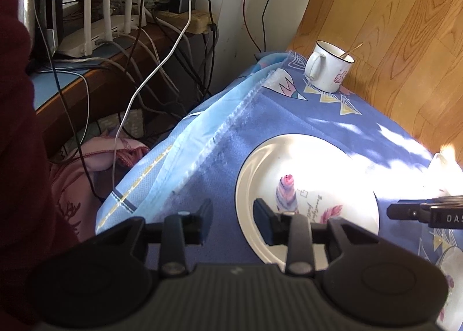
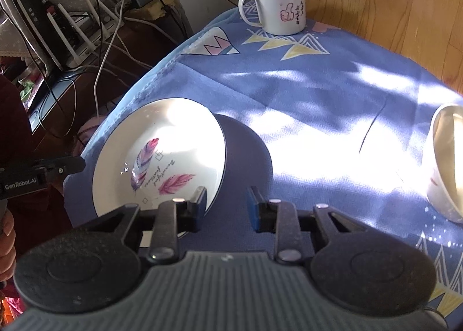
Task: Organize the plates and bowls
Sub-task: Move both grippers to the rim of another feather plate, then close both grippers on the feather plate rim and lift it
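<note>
A white plate (image 1: 312, 174) with pink and purple feathers lies on the blue patterned tablecloth (image 1: 289, 117), partly in bright sunlight. My left gripper (image 1: 233, 215) is open and straddles the plate's left rim, its pads clear of it. On the opposite side my right gripper (image 2: 227, 203) is open too, with the plate's (image 2: 162, 151) right rim in the gap between its fingers. A finger of the other gripper shows at the frame edge in each view. A white bowl (image 2: 445, 163) stands at the right on the cloth.
A white enamel mug (image 2: 277, 7) with a spoon in it stands at the table's far corner. The table's left edge drops to a low shelf with a router (image 1: 95, 30), chargers and many cables. Wooden floor (image 1: 405, 27) lies beyond the table.
</note>
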Demonstrator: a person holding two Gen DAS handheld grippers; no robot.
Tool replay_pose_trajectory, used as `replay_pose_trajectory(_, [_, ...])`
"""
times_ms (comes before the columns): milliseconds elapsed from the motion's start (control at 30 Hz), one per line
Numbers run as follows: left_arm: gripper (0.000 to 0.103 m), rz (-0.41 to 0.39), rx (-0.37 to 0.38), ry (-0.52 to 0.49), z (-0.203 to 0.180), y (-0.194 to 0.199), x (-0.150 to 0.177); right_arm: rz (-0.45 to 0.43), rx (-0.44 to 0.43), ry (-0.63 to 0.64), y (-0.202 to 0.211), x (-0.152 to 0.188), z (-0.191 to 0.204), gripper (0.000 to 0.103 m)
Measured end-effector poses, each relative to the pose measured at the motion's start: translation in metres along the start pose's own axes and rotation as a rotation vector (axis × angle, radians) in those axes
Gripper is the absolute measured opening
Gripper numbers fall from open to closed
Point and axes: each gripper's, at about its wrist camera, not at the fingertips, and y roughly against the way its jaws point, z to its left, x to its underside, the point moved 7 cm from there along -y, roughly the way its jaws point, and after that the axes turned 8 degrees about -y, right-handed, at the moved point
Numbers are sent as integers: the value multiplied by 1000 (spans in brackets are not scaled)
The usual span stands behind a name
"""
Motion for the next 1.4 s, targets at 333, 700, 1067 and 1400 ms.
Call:
replay_pose_trajectory(333, [33, 32, 14, 9, 6, -26, -7, 11, 6, -7, -16, -11, 5, 33])
replay_pose_trajectory(700, [24, 83, 39, 3, -12, -55, -5, 8, 38, -25, -30, -21, -4, 32])
replay_pose_trajectory(1067, [20, 49, -2, 64, -8, -56, -4, 40, 13, -17, -44, -12, 6, 11])
replay_pose_trajectory(1400, [17, 37, 21, 53, -40, -43, -10, 6, 44, -24, -19, -8, -15, 12])
